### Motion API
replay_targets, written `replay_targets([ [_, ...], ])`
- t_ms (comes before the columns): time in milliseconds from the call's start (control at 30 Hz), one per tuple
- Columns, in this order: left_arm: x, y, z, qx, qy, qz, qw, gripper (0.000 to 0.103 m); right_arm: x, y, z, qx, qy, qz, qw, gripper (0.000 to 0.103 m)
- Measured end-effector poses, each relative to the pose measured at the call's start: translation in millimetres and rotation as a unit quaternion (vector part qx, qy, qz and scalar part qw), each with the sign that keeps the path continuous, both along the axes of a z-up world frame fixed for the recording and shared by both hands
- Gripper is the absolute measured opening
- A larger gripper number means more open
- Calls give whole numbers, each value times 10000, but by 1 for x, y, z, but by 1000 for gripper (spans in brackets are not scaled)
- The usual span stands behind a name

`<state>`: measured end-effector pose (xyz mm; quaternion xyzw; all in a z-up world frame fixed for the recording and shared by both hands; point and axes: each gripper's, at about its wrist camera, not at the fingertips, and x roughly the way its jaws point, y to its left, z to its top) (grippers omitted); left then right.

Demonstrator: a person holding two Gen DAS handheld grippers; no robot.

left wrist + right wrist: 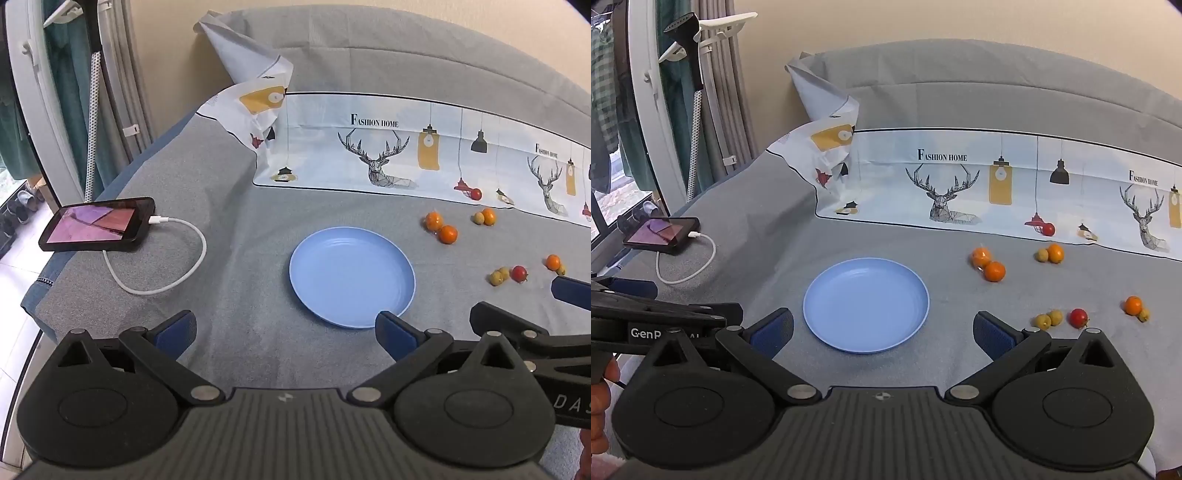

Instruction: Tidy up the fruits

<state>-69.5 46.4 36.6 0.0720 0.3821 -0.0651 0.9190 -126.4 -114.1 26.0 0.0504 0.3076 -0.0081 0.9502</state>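
A blue plate (351, 277) (866, 304) lies empty on the grey bedspread. Small fruits lie scattered to its right: a pair of oranges (441, 228) (989, 265), an orange with a yellow-green fruit (485, 217) (1051, 254), a red fruit (475, 194) (1048, 229) on the patterned cloth, two yellow-green fruits (498, 276) (1048, 319) beside a red one (519, 273) (1078, 317), and another orange (553, 262) (1133, 305). My left gripper (286, 332) is open and empty, just near of the plate. My right gripper (882, 334) is open and empty over the plate's near edge.
A phone (98, 223) (663, 234) with a white charging cable (166, 258) lies at the left near the bed edge. A deer-print cloth (406, 147) (979, 177) lies behind the fruits. A window and curtains stand at the far left.
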Motion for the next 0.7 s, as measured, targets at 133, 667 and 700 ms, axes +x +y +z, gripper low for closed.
replay_targets([
  [133, 2, -2, 0, 30, 19, 16, 10000, 103, 3, -1, 2, 5, 7, -64, 10000, 103],
  [667, 2, -1, -4, 71, 45, 19, 10000, 103, 3, 1, -2, 22, 26, -50, 10000, 103],
  [700, 2, -1, -5, 73, 45, 17, 10000, 103, 3, 1, -2, 23, 25, -51, 10000, 103],
])
